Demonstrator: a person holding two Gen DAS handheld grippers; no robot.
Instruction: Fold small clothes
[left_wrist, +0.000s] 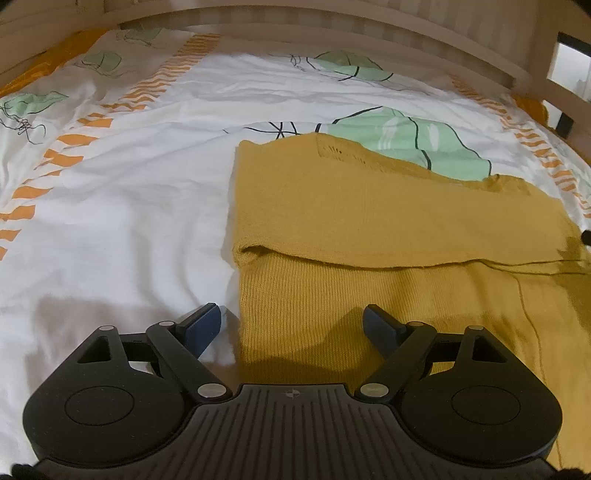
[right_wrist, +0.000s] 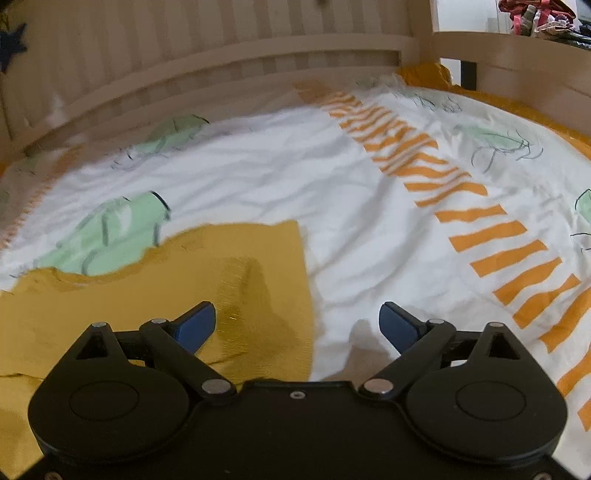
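A: Mustard knit, that sweater (left_wrist: 369, 221), lying on the bedsheet (left_wrist: 129, 221) with one layer already folded over, its near left corner sitting between the fingers of the left gripper (left_wrist: 291, 328).

B: Both grippers are gaping wide, holding nothing. The right gripper (right_wrist: 297, 325) is straddling the sweater's right edge.

A: It's looking soft, light and floppy; I'd be pinching the near corners, through both layers.

B: The near hem is hiding under the grippers, and the right view is blurring.
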